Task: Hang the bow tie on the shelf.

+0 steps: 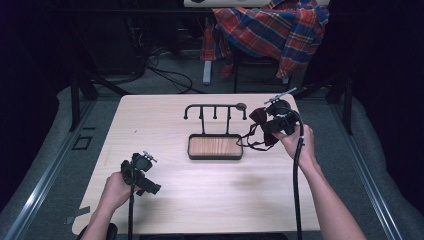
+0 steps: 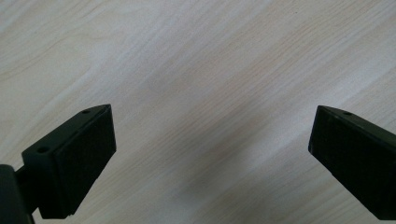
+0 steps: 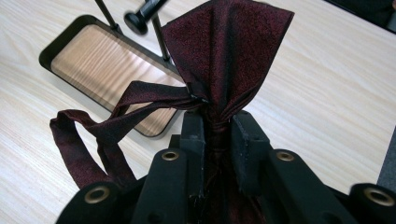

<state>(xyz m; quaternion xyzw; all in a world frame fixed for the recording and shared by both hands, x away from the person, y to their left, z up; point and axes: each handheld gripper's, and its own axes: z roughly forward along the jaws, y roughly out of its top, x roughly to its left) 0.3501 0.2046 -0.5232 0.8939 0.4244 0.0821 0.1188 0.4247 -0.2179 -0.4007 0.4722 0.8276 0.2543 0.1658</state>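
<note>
Bow tie (image 3: 224,60) of dark maroon fabric sits pinched at its knot between the jaws of the right gripper (image 3: 217,126), which are pressed together on the cloth with only the bunched fabric between them. In the right gripper view one wing of the tie fans upward above the jaw tips, and its thin neck strap (image 3: 88,135) loops out to the left, drooping over the pale wooden table (image 3: 327,93). In the high view the right gripper (image 1: 276,121) is held by the person's right hand (image 1: 300,145) near the table's far right part, and the tie (image 1: 258,116) hangs just beside the right end of a small black stand (image 1: 216,107).

That stand is a horizontal bar with short pegs, carried on two thin posts that rise from a shallow tray (image 1: 215,146) with a black rim and a wood-grain floor. The tray lies near the middle of the table. The strap trails down toward the tray's right edge; whether it touches the rim cannot be told.

The left gripper (image 1: 141,176) is held by the left hand (image 1: 117,192) at the near left of the table, well apart from the stand and the tie. In the left gripper view its two black jaws are spread wide, with nothing but bare wood grain between them (image 2: 210,154).

A plaid cloth (image 1: 272,25) in red, blue and white hangs behind the table.
</note>
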